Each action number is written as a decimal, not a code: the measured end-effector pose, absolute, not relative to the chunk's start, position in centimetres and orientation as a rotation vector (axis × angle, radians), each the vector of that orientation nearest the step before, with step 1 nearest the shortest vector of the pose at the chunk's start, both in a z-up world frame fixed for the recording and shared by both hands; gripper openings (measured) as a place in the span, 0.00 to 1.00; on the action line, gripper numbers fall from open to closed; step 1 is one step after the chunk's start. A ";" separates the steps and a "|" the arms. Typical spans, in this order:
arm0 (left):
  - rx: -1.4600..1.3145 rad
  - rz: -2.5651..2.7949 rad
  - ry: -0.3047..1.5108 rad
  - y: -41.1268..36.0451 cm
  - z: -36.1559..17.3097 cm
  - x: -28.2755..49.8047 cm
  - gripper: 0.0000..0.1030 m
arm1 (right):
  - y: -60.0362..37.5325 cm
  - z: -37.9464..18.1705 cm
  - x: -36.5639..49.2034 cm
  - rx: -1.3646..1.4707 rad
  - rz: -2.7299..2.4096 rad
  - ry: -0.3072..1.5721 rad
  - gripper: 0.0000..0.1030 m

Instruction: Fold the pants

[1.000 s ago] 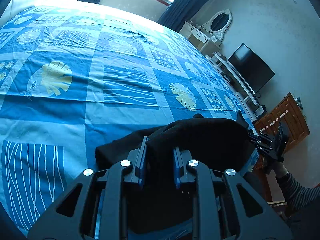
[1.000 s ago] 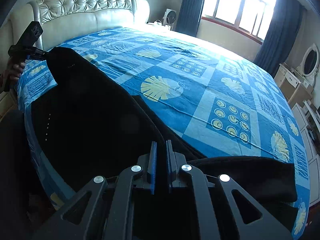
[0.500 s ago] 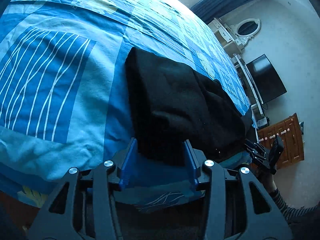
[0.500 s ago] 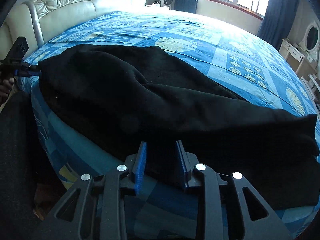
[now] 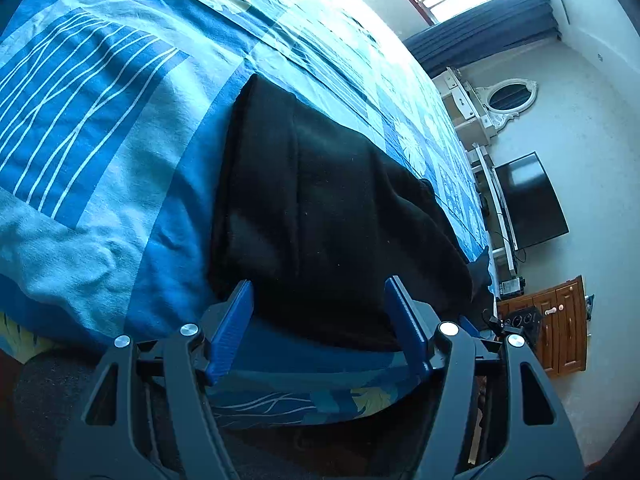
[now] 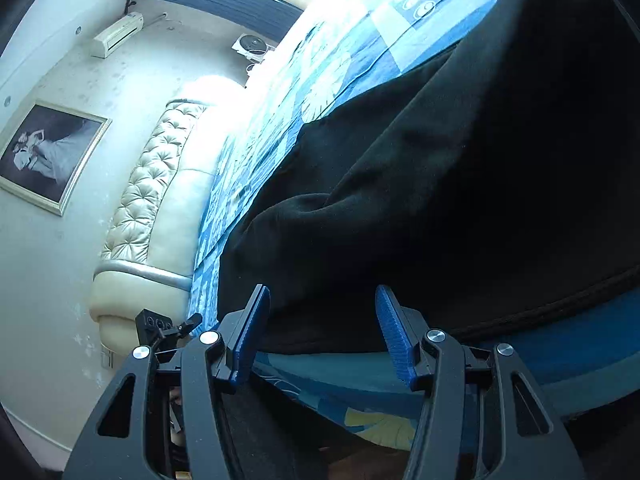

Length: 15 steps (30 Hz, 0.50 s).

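Black fleece pants lie on the blue patterned bed; both the left gripper and the right gripper are opening, pads clear; only the right view shows the tufted cream headboard.

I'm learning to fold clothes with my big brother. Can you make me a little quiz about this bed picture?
1. What colour are the soft fleece pants lying on the blue patterned bedsheet?
2. True or false: the left gripper is squeezing the pants.
3. What hangs on the wall beside the cream tufted headboard: (a) clock, (b) framed picture, (c) shelf?

Key: 1 black; 2 false, its jaws are opening, pads off the cloth; 3 b.
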<state>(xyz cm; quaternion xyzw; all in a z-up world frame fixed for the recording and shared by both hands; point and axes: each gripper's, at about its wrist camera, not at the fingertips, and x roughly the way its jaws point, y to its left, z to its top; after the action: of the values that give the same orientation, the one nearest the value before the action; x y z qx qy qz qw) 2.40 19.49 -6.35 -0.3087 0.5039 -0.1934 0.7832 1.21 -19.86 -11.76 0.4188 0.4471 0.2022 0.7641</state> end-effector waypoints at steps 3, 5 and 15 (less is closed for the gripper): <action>-0.712 -0.407 1.085 19.8 -6.8 2.8 0.65 | -18.9 -11.9 1.4 0.897 0.446 0.983 0.55; -0.749 -0.394 1.089 20.1 -7.2 3.1 0.65 | -18.6 -11.8 1.5 0.891 0.447 0.983 0.56; -0.792 -0.236 1.125 20.8 -8.2 3.7 0.18 | -17.0 -12.3 1.9 0.968 0.417 0.987 0.61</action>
<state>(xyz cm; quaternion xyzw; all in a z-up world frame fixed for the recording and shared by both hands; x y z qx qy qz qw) 3.67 20.82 -8.16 -0.3645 0.5179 -0.1084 0.7663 1.90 -17.04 -12.30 0.4429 0.4516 0.1910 0.7506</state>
